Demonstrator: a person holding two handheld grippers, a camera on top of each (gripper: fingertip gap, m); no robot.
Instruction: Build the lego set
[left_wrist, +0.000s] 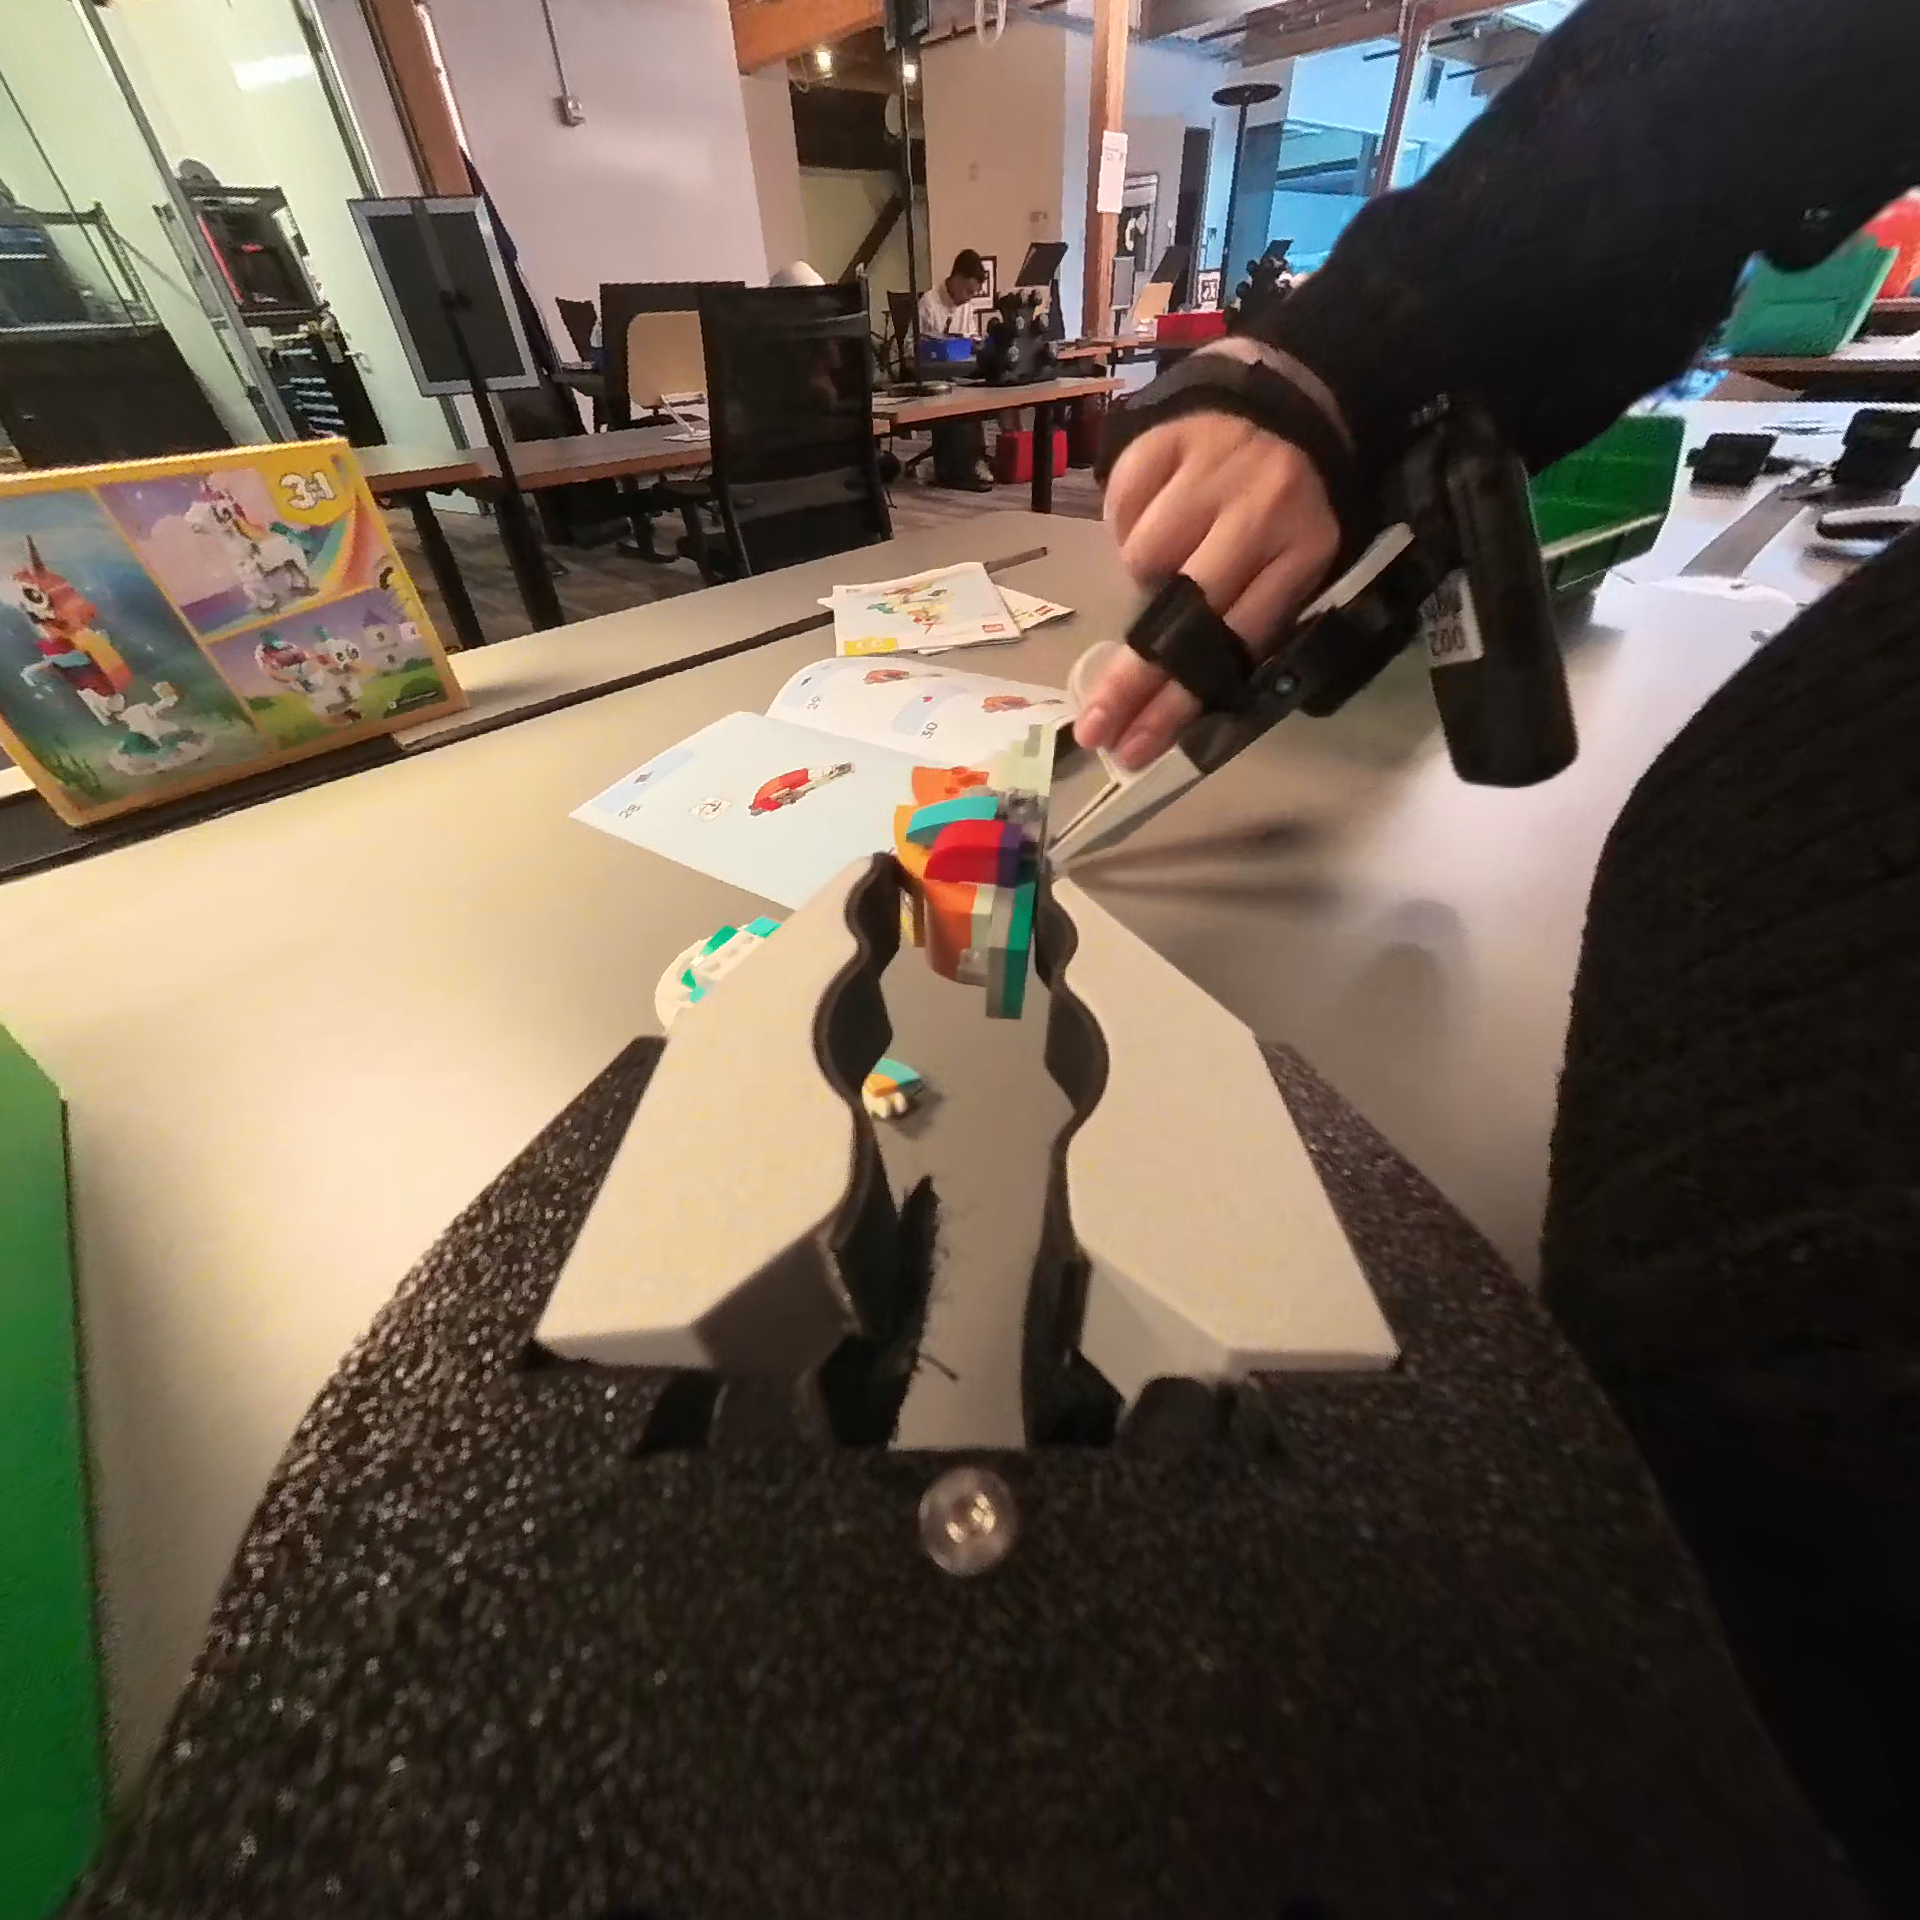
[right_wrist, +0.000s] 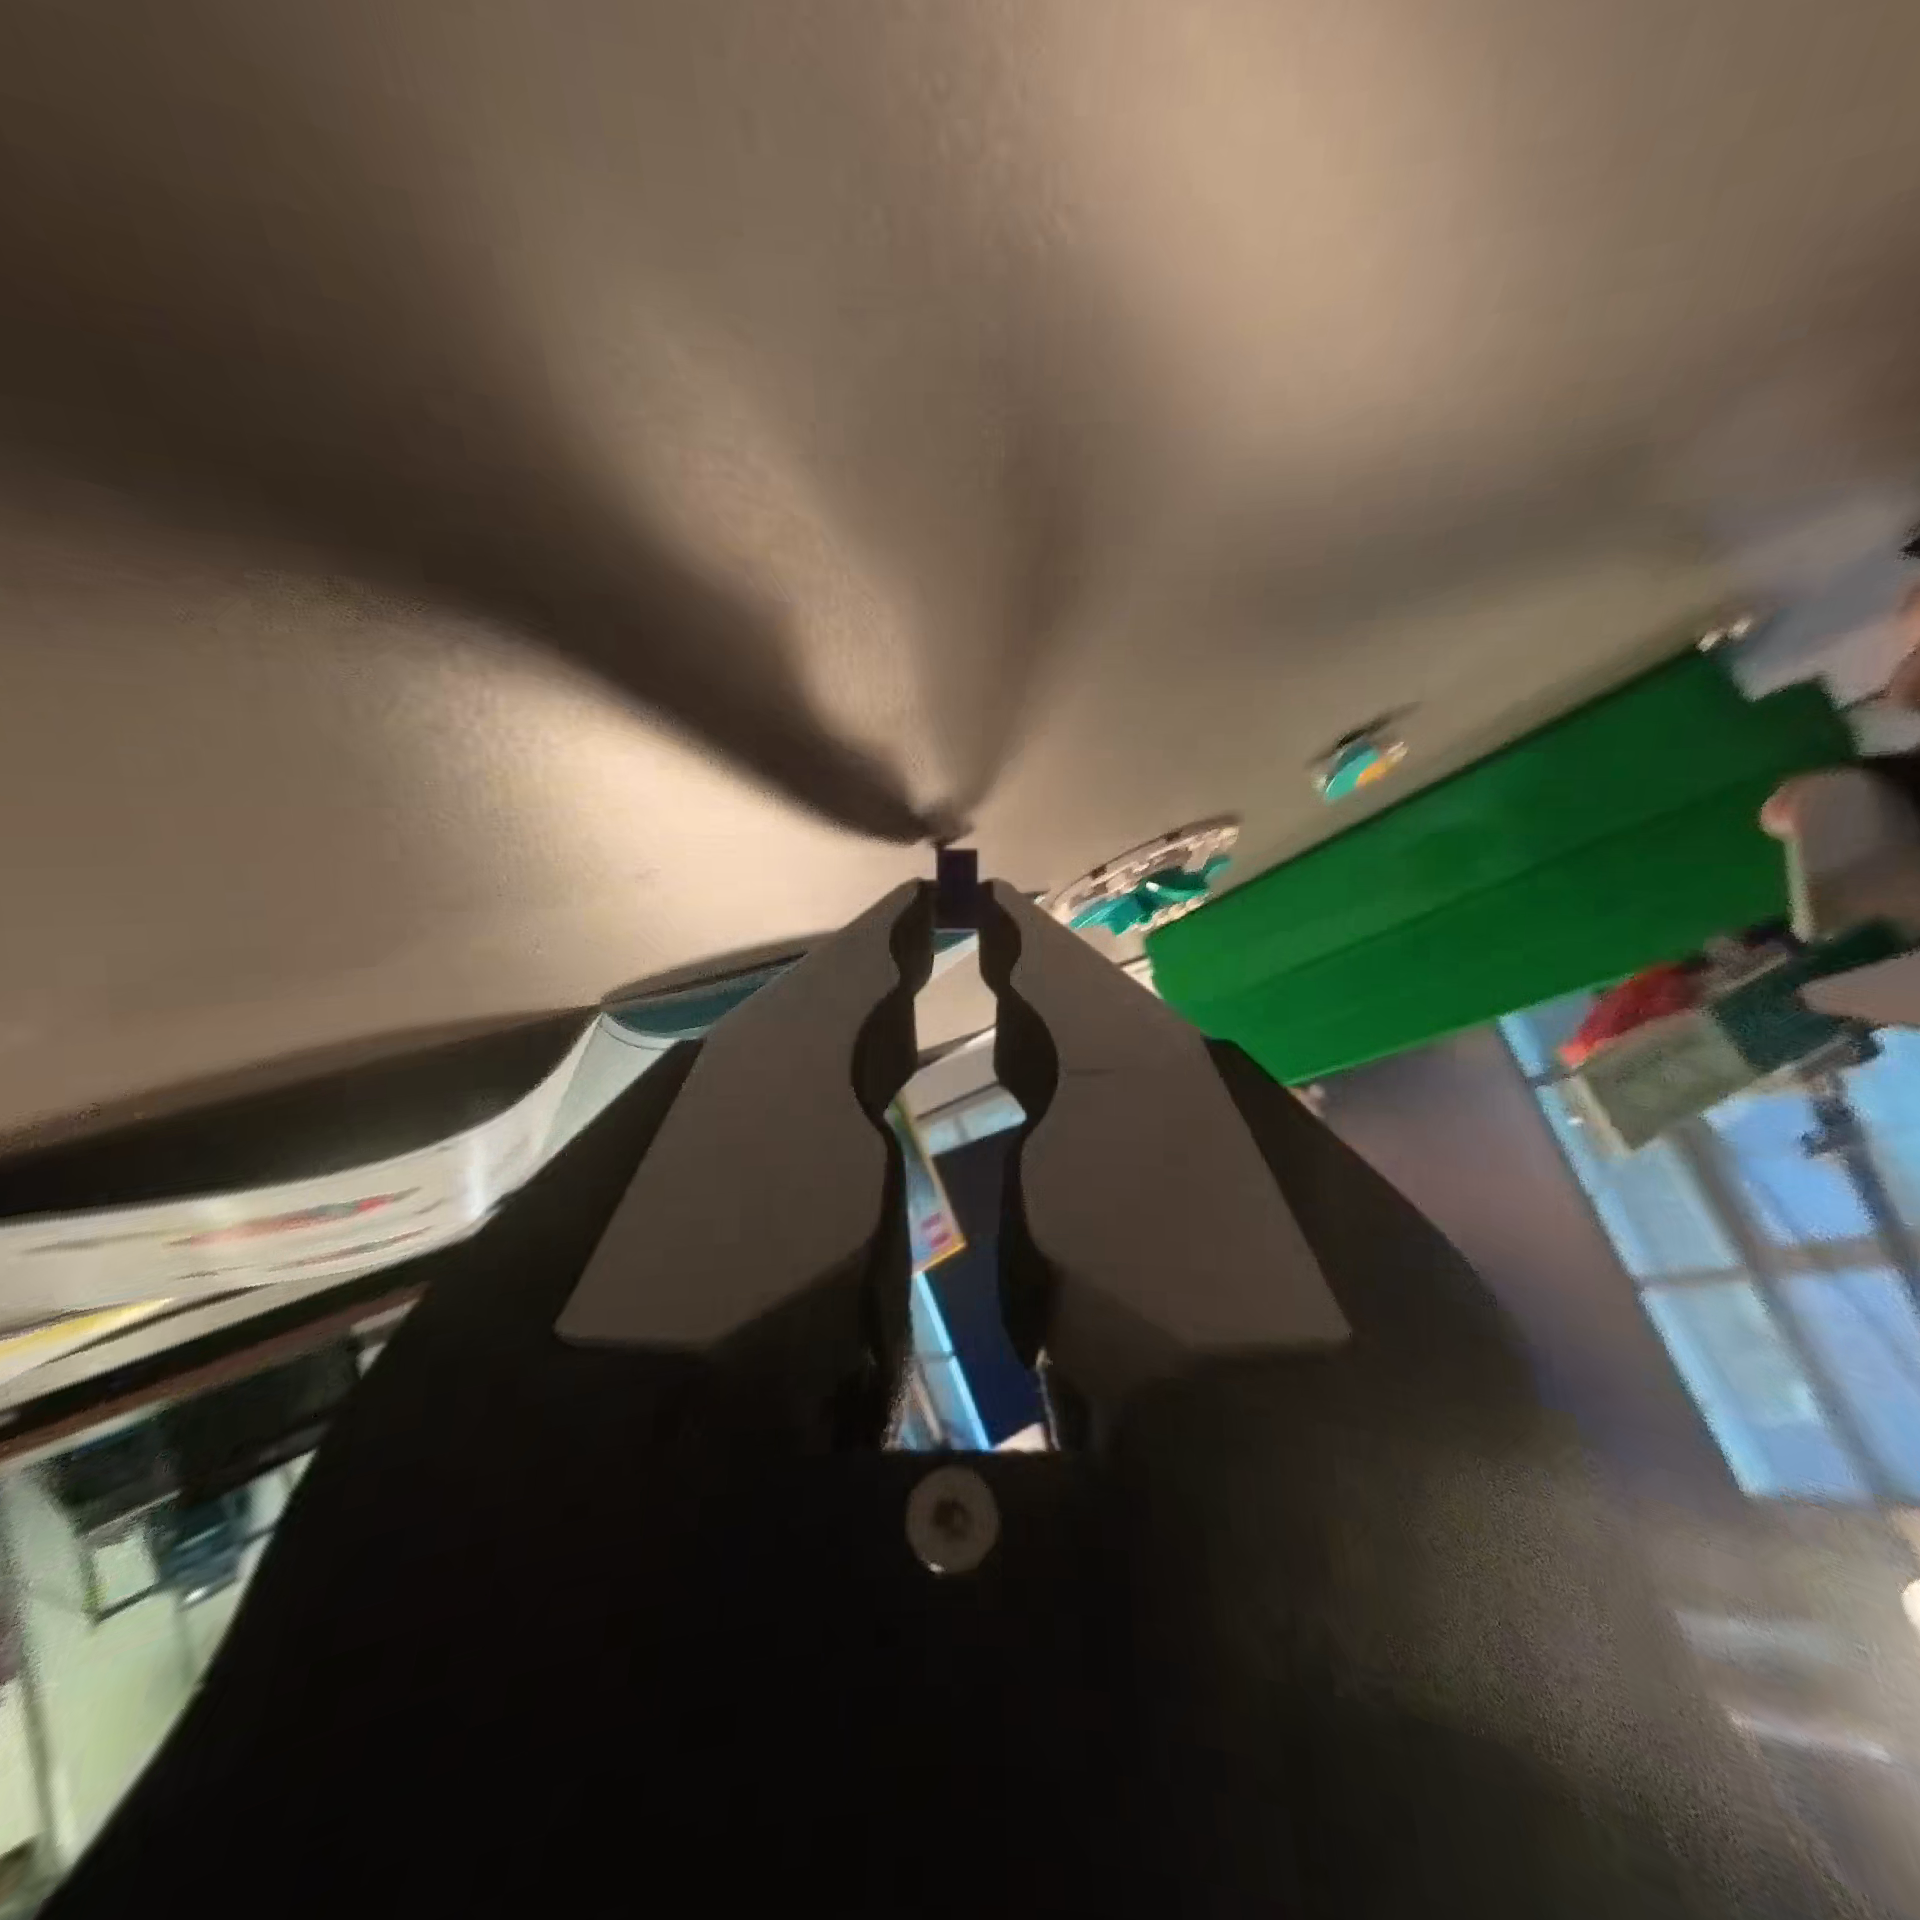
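Observation:
My left gripper (left_wrist: 966, 888) is shut on a partly built lego model (left_wrist: 961, 831) of orange, red, teal, purple and grey bricks, held above the grey table (left_wrist: 312, 987). My right gripper (right_wrist: 956, 902) is shut on a small dark blue piece (right_wrist: 956, 871), its tips close over the table. In the left wrist view the right gripper (left_wrist: 1075, 831) comes in from the right, held by a hand (left_wrist: 1216, 520), with its tips right beside the model. Whether they touch is blurred.
An open instruction booklet (left_wrist: 790, 769) lies behind the model, a second booklet (left_wrist: 935, 613) farther back, and the lego box (left_wrist: 208, 623) at the far left. A white and teal round piece (left_wrist: 707, 966) and a small loose piece (left_wrist: 894, 1091) lie on the table. Green bins (right_wrist: 1507, 852) flank the area.

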